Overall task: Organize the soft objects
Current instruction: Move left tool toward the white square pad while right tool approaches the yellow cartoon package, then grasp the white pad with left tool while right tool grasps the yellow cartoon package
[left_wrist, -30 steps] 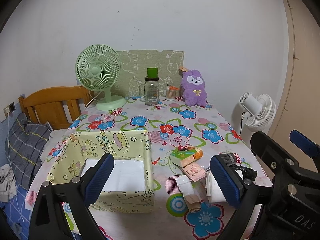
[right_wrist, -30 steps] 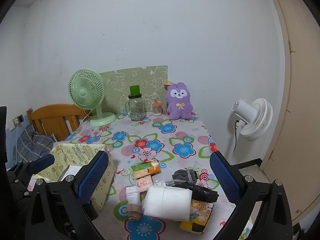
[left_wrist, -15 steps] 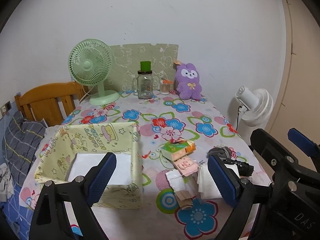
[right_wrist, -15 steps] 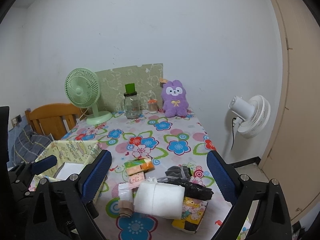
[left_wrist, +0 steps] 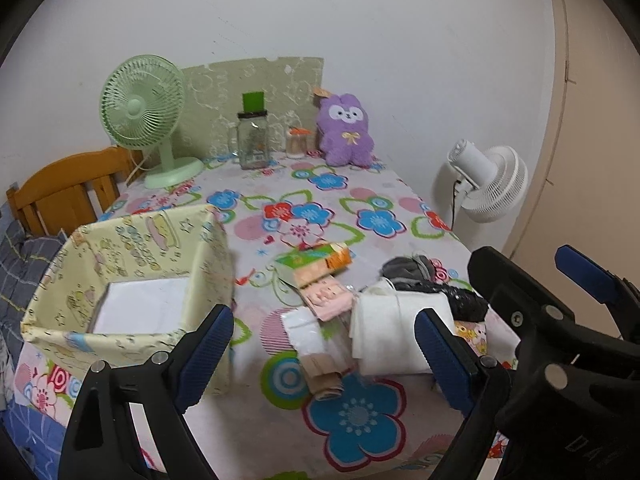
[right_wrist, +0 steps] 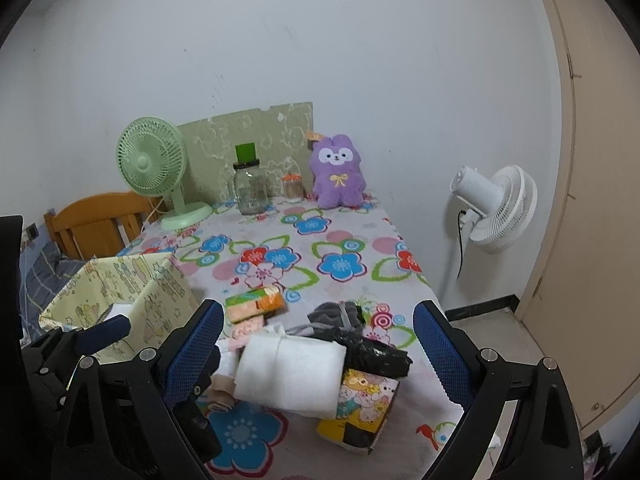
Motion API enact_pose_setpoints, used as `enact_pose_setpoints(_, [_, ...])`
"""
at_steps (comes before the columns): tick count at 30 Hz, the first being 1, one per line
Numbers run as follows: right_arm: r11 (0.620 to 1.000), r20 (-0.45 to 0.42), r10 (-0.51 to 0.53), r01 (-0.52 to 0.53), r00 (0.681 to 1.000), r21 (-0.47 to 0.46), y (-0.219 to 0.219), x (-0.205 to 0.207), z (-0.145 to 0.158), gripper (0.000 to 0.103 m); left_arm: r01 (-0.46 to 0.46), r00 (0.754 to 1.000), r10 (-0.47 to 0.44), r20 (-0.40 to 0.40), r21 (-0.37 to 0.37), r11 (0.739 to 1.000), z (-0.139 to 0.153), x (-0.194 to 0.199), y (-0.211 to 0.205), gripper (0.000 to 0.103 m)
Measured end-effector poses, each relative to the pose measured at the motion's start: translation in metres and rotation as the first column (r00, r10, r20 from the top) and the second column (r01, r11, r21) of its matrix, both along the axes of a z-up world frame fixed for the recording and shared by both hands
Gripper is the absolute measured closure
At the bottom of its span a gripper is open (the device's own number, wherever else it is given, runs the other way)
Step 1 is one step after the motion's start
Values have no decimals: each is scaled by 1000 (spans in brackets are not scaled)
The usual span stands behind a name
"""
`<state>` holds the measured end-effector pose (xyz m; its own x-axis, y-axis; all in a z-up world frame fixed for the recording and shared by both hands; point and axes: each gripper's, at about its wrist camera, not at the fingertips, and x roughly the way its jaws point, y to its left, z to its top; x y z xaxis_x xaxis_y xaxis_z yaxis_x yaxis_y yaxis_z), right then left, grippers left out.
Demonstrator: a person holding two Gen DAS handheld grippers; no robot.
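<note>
A heap of soft things lies near the table's front right: a white folded cloth, grey socks, a black bundle, a green-orange tissue pack and a yellow cartoon pack. To the left stands a yellow fabric box with a white bottom. My left gripper is open, hovering between box and heap. The right gripper is open above the white cloth, with nothing between its fingers. A purple plush sits at the far edge.
A green desk fan, a glass jar with a green lid and a small jar stand along the back. A white floor fan is right of the table, a wooden chair left. The flowered tablecloth covers the table.
Both grippers have sunk and come closer to the heap, which now looks larger. Nothing on the table has moved.
</note>
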<state>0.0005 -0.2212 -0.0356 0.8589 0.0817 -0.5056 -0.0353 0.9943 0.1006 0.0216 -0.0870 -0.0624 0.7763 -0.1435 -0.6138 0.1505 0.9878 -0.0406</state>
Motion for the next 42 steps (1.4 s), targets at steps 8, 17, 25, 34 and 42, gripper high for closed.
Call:
enact_pose_setpoints(8, [1000, -26, -6, 6, 1000, 19, -13, 3, -17, 11, 48, 998, -48, -33, 4, 999, -16, 3, -19, 10])
enact_pose_setpoints(17, [999, -70, -26, 27, 997, 18, -29, 10, -36, 11, 89, 993, -88, -73, 18, 996, -33, 10, -43, 10])
enact_pose_setpoints(25, [998, -112, -53, 56, 992, 27, -44, 14, -51, 11, 117, 989, -111, -96, 56, 992, -44, 16, -65, 10])
enact_pose_setpoints(34, [997, -157, -67, 71, 985, 25, -54, 20, -66, 11, 124, 986, -113, -122, 91, 988, -59, 23, -82, 10])
enact_pose_setpoints(42, [997, -202, -62, 71, 977, 40, -56, 27, -80, 11, 114, 987, -100, -124, 113, 987, -68, 24, -84, 25])
